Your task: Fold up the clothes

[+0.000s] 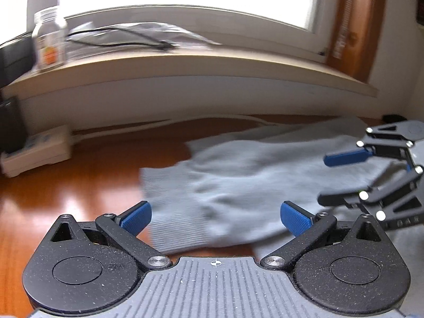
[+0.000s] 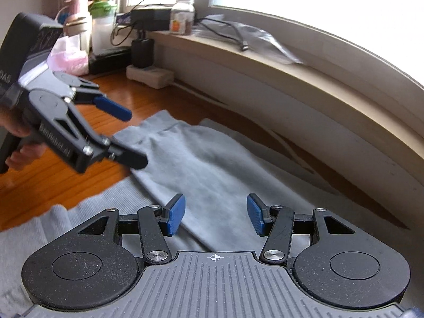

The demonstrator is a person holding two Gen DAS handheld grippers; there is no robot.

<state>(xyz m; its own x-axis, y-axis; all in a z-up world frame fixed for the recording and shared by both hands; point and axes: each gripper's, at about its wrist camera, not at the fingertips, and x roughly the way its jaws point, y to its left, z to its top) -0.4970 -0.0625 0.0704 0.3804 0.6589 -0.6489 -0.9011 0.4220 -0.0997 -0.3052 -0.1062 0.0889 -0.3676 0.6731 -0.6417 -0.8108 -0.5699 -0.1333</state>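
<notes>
A grey knit garment [image 1: 238,185] with ribbed edges lies spread on the wooden table [image 1: 79,185]. In the left wrist view my left gripper [image 1: 216,218] hovers above the garment's near edge, open, with nothing between its blue pads [image 1: 136,218]. My right gripper [image 1: 331,179] enters from the right over the cloth, also open. In the right wrist view the right gripper [image 2: 216,214] stands open over a long grey sleeve or leg of the garment [image 2: 212,159], holding nothing. The left gripper [image 2: 132,137] is at the left, held by a hand [image 2: 16,129], jaws apart above the cloth.
A windowsill [image 1: 185,63] runs along the far side, with a glass jar [image 1: 49,42] and a black cable [image 1: 119,42] on it. A white power strip [image 1: 37,151] lies at the back left. Bottles [image 2: 102,26], a pink bag [image 2: 69,53] and a black charger [image 2: 141,51] crowd the far corner.
</notes>
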